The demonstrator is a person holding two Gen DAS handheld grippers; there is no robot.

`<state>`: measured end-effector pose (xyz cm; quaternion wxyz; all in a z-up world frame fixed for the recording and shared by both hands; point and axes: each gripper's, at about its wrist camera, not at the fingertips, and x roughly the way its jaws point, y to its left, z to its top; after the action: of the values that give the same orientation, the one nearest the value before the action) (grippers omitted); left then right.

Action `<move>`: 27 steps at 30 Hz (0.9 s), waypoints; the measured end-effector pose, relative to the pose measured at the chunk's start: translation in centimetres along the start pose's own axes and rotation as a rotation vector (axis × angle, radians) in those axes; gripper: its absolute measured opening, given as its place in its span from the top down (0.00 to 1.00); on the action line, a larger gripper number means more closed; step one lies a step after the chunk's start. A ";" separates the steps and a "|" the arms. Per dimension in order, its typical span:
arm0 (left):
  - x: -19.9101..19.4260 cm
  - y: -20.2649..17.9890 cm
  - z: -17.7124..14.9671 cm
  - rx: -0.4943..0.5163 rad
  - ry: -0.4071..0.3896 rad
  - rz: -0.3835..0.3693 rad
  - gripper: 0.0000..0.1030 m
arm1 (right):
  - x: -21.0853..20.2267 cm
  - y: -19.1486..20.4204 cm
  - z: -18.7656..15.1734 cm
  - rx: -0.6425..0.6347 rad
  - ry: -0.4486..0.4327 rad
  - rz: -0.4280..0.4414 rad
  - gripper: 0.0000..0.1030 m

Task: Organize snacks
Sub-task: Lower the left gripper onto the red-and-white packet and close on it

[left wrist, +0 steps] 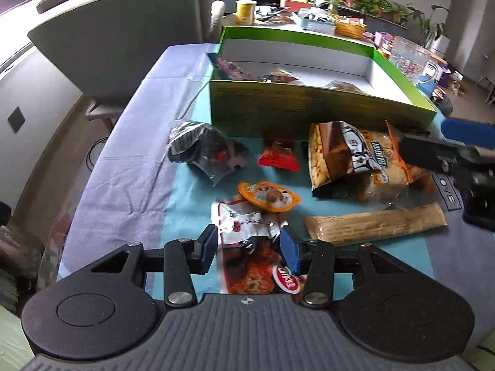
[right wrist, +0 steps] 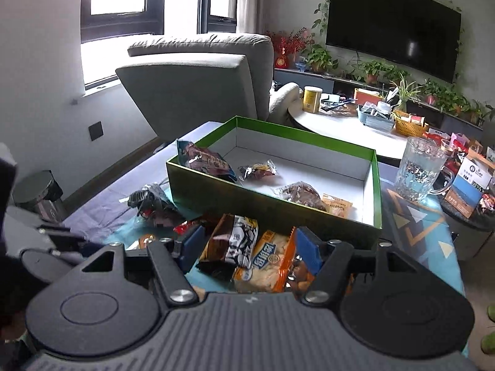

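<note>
My own frame hides the near end of the red-and-white packet (left wrist: 247, 247). Right gripper (left wrist: 448, 151) blurred, cut by the edge. Box wall (right wrist: 263, 198) hides part of the brown packet (right wrist: 301, 194).

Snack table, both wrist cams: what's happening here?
A person with two handheld grippers is sorting snacks into the green box, which already holds several packets. The left gripper has its fingers open either side of a white-and-red packet, not clamped. The right gripper is open around the biscuit bags in front of the box. A black packet, an orange pouch and a tan bar lie loose on the cloth.
</note>
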<state>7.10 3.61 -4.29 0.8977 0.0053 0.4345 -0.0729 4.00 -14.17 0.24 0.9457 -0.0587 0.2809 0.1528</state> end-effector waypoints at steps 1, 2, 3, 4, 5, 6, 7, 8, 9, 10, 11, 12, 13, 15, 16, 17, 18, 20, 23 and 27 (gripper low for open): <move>0.0 0.2 0.0 -0.009 0.003 -0.004 0.59 | 0.0 0.0 -0.2 0.003 0.004 0.000 0.33; 0.0 0.3 0.0 -0.016 0.006 -0.006 0.59 | 0.1 0.0 -0.3 0.008 0.009 0.001 0.33; 0.0 0.4 -0.1 -0.025 0.005 -0.007 0.59 | 0.2 0.0 -0.4 0.014 0.015 0.003 0.33; 0.1 0.4 0.0 -0.035 0.004 -0.005 0.58 | 0.4 0.1 -0.5 0.019 0.020 0.005 0.33; 0.1 0.4 0.0 -0.046 0.001 -0.006 0.57 | 0.6 0.1 -0.5 0.023 0.025 0.008 0.33; 0.1 0.4 0.0 -0.059 -0.005 -0.009 0.56 | 0.7 0.3 -0.4 0.025 0.027 0.013 0.33; 0.1 0.5 0.0 -0.071 -0.012 -0.016 0.54 | 0.7 0.4 -0.5 0.023 0.027 0.019 0.33; 0.0 0.6 0.0 -0.083 -0.019 -0.026 0.51 | 0.7 0.6 -0.5 0.018 0.027 0.025 0.33; 0.0 0.7 0.0 -0.091 -0.021 -0.035 0.47 | 0.7 0.8 -0.5 0.012 0.026 0.030 0.33; 0.1 0.9 0.0 -0.096 -0.009 -0.047 0.31 | 0.7 0.9 -0.5 0.005 0.026 0.033 0.33; 0.2 1.0 0.1 -0.096 0.013 -0.064 0.17 | 0.7 1.1 -0.5 -0.003 0.027 0.034 0.33; 0.3 1.1 0.1 -0.103 0.020 -0.082 0.16 | 0.7 1.1 -0.6 -0.006 0.028 0.033 0.33; 0.2 1.2 0.0 -0.112 0.016 -0.091 0.16 | 0.8 1.1 -0.6 -0.007 0.030 0.033 0.33; 0.4 1.1 -0.1 -0.105 0.012 -0.067 0.16 | 1.0 0.9 -0.7 0.005 0.038 0.033 0.33; 0.5 0.9 -0.1 -0.092 0.009 -0.044 0.16 | 1.1 0.8 -0.8 0.013 0.042 0.033 0.33; 0.7 0.7 -0.1 -0.082 0.007 -0.026 0.16 | 1.3 0.8 -0.8 0.020 0.047 0.033 0.33; 0.9 0.6 -0.1 -0.071 0.006 -0.010 0.16 | 1.3 0.8 -0.8 0.025 0.050 0.033 0.33; 1.6 0.4 -0.2 -0.049 0.016 0.026 0.18 | 1.3 0.9 -0.8 0.025 0.051 0.038 0.33; 1.9 0.2 -0.4 -0.019 0.009 0.042 0.31 | 1.2 1.1 -0.7 0.014 0.047 0.039 0.33; 0.9 0.8 -0.4 -0.013 -0.006 0.018 0.48 | 1.5 1.6 -0.4 0.016 0.043 0.068 0.33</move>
<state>7.42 4.32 -5.26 0.8996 0.0031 0.4322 -0.0619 4.42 -12.40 -0.97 0.9341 -0.0446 0.3043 0.1814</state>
